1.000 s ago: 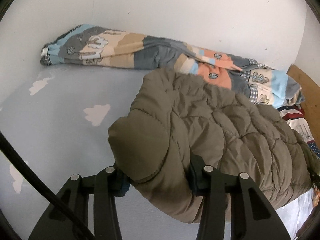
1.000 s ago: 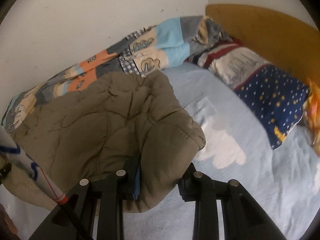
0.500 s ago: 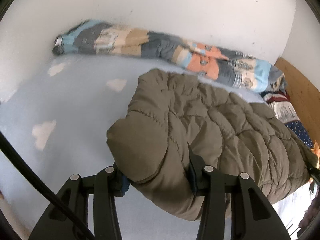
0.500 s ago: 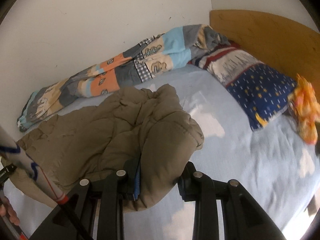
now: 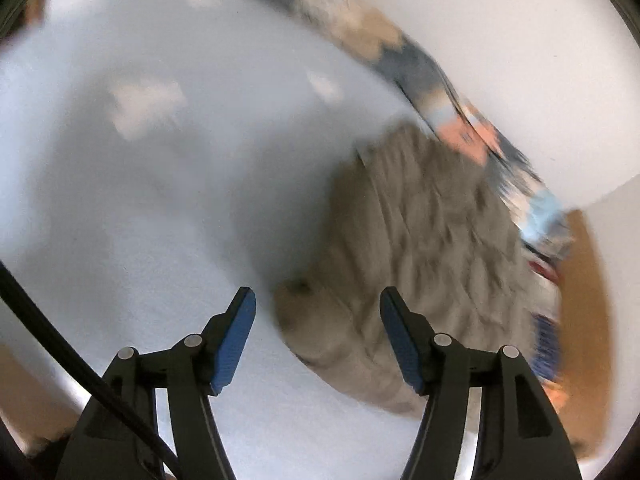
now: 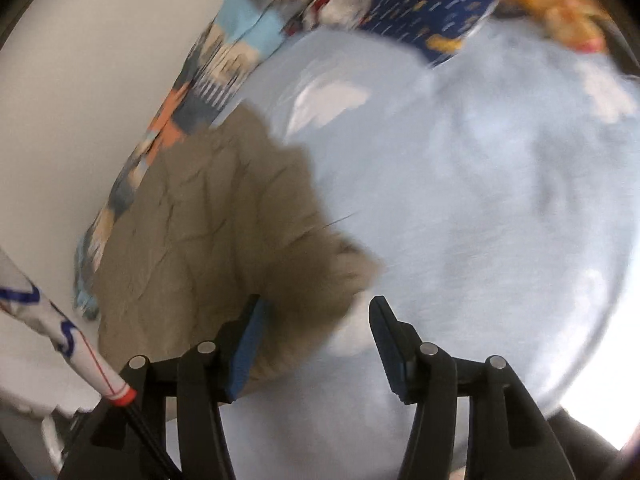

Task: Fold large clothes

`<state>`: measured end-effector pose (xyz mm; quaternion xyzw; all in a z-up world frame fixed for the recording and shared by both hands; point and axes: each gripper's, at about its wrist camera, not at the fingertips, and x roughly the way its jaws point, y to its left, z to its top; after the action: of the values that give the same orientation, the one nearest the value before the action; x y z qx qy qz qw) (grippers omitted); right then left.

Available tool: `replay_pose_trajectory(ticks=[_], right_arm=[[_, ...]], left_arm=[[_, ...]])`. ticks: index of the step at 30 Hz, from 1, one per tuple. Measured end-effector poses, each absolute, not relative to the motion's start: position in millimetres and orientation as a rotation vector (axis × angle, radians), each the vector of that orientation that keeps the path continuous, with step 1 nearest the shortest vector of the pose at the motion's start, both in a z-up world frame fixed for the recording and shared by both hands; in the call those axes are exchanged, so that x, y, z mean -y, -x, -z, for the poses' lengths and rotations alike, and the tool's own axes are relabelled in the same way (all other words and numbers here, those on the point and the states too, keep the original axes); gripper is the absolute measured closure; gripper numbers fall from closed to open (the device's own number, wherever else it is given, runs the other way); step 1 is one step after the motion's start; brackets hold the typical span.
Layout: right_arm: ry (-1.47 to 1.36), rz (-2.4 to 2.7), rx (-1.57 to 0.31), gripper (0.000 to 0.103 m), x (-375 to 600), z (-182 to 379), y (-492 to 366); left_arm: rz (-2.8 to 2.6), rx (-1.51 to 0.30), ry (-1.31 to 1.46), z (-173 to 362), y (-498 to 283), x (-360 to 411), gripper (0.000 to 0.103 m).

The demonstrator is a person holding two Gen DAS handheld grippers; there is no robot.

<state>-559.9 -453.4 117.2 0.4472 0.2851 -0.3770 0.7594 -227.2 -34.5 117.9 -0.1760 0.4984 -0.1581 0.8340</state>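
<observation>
Beside spread right tongs (image 6: 316, 334), orange headboard (image 5: 588, 320) unseen.

A home bedroom: a bed (image 6: 480, 200) with cloud-print sheet, a starry pillow (image 6: 424, 8), a patchwork quilt (image 6: 224, 64), wooden headboard (image 5: 588, 300), white walls.

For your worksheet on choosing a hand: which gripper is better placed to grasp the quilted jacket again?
Probably the right gripper: it is open, and the olive quilted jacket has an edge already reaching between its fingers. The left gripper, also open, sees the jacket lying mostly off to its right.
</observation>
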Motion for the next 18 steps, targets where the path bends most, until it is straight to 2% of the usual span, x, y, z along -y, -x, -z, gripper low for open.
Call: replay_pose_trajectory(ticks=[2, 5, 9, 11, 13, 16, 18], right_arm=[[-0.9, 0.883, -0.561, 0.044, 447.2, -131.8, 570.2], [-0.741, 0.859, -0.535, 0.044, 435.6, -154.7, 553.1], [-0.493, 0.73, -0.582, 0.045, 402.7, -165.2, 491.3], [-0.42, 0.689, -0.607, 0.055, 388.9, -160.9, 459.1], [-0.369, 0.633, -0.633, 0.059, 378.4, -153.8, 432.2], [-0.344, 0.603, -0.709, 0.059, 374.8, -129.2, 397.4], [-0.358, 0.609, -0.792, 0.058, 378.4, -106.5, 383.7]], left_arm=[[0.314, -0.959, 0.306, -137.6, 233.6, 45.8, 0.039], [0.375, -0.825, 0.11, -156.5, 255.2, 89.5, 0.033], [0.504, -0.73, -0.196, -144.7, 292.0, 175.7, 0.033], [0.547, -0.71, -0.31, -133.1, 303.0, 209.4, 0.033], [0.545, -0.685, -0.403, -120.8, 311.2, 229.0, 0.033], [0.505, -0.669, -0.479, -104.1, 313.1, 244.1, 0.028], [0.483, -0.667, -0.486, -97.1, 309.4, 243.0, 0.02]])
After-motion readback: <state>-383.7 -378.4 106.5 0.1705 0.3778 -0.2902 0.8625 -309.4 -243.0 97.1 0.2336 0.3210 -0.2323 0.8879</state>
